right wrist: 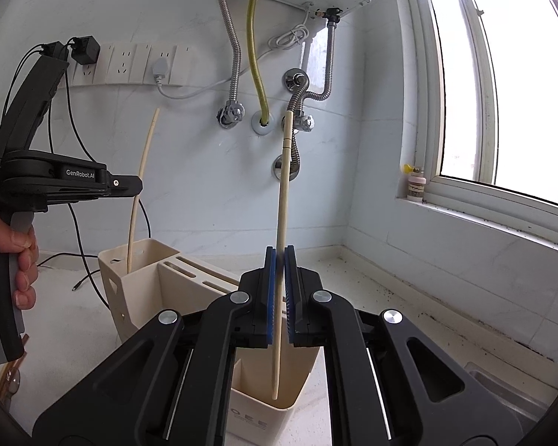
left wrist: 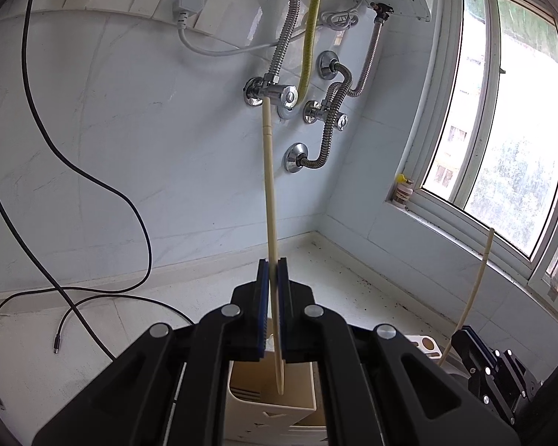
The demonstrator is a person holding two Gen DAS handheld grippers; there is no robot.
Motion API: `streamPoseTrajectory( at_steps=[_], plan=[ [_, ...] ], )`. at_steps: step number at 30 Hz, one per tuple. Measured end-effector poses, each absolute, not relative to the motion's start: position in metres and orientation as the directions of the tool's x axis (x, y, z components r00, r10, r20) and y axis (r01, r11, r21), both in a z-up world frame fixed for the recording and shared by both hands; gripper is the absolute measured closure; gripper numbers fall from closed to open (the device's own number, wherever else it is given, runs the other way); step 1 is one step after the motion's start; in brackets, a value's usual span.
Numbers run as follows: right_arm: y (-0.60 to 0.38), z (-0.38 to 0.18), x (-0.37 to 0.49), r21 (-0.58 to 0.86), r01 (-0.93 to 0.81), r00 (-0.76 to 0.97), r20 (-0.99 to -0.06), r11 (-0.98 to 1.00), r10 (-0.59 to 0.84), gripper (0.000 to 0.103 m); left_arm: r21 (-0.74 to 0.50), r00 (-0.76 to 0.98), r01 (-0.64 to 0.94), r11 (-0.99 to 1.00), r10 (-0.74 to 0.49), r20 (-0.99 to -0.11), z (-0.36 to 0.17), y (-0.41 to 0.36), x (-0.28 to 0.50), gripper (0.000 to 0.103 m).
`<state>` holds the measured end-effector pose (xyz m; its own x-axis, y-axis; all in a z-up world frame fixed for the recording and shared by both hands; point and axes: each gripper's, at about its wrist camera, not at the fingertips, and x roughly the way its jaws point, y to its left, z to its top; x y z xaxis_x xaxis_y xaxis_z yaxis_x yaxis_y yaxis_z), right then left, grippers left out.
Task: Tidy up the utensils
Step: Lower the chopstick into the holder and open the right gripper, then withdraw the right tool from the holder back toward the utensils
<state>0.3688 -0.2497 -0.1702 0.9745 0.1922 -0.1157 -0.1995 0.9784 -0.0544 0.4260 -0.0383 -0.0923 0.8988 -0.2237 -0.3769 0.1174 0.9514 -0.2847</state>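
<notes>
My left gripper (left wrist: 272, 264) is shut on a cream chopstick (left wrist: 269, 186) that stands almost upright, its lower tip inside a compartment of the cream utensil holder (left wrist: 297, 410). In the right wrist view my right gripper (right wrist: 280, 252) is shut on a second cream chopstick (right wrist: 283, 193), whose tip hangs inside the near compartment of the holder (right wrist: 145, 278). That view also shows the left gripper (right wrist: 135, 186), held by a hand (right wrist: 15, 245), with its chopstick (right wrist: 145, 156) reaching down into the far-left compartment. The right gripper (left wrist: 461, 334) and its chopstick (left wrist: 478, 286) appear at the lower right of the left wrist view.
Black cables (left wrist: 93, 182) trail down the tiled wall and across the white counter. Metal hoses and valves (right wrist: 230, 111) hang under a water heater. A small bottle (right wrist: 414, 186) stands on the window sill. A steel sink edge (right wrist: 502, 386) lies at the right.
</notes>
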Motion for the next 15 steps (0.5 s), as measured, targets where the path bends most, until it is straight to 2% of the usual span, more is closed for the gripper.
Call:
streamPoseTrajectory(
  at_steps=[10, 11, 12, 13, 14, 15],
  plan=[
    [-0.257, -0.174, 0.371, -0.026, -0.207, 0.971, -0.127, 0.978, 0.202, 0.098, -0.281, 0.897, 0.133, 0.950, -0.236, -0.374, -0.096, -0.041, 0.425, 0.097],
    [-0.259, -0.174, 0.371, -0.014, -0.214, 0.969, -0.126, 0.977, 0.211, 0.084, -0.281, 0.890, 0.131, 0.951, -0.238, -0.390, -0.097, -0.042, 0.426, 0.094],
    [-0.262, -0.174, 0.371, 0.000, -0.219, 0.969, -0.122, 0.976, 0.217, 0.059, -0.272, 0.891, 0.121, 0.955, -0.225, -0.395, -0.096, -0.042, 0.425, 0.093],
    [-0.265, -0.174, 0.368, 0.017, -0.223, 0.969, -0.106, 0.975, 0.223, 0.051, -0.263, 0.895, 0.117, 0.958, -0.216, -0.390, -0.096, -0.042, 0.422, 0.087],
    [-0.268, -0.173, 0.366, 0.029, -0.220, 0.971, -0.089, 0.975, 0.222, 0.045, -0.261, 0.896, 0.118, 0.958, -0.216, -0.387, -0.095, -0.042, 0.420, 0.074],
    [-0.270, -0.172, 0.365, 0.033, -0.215, 0.972, -0.084, 0.976, 0.218, 0.045, -0.261, 0.899, 0.113, 0.959, -0.211, -0.384, -0.095, -0.042, 0.418, 0.067]
  ],
)
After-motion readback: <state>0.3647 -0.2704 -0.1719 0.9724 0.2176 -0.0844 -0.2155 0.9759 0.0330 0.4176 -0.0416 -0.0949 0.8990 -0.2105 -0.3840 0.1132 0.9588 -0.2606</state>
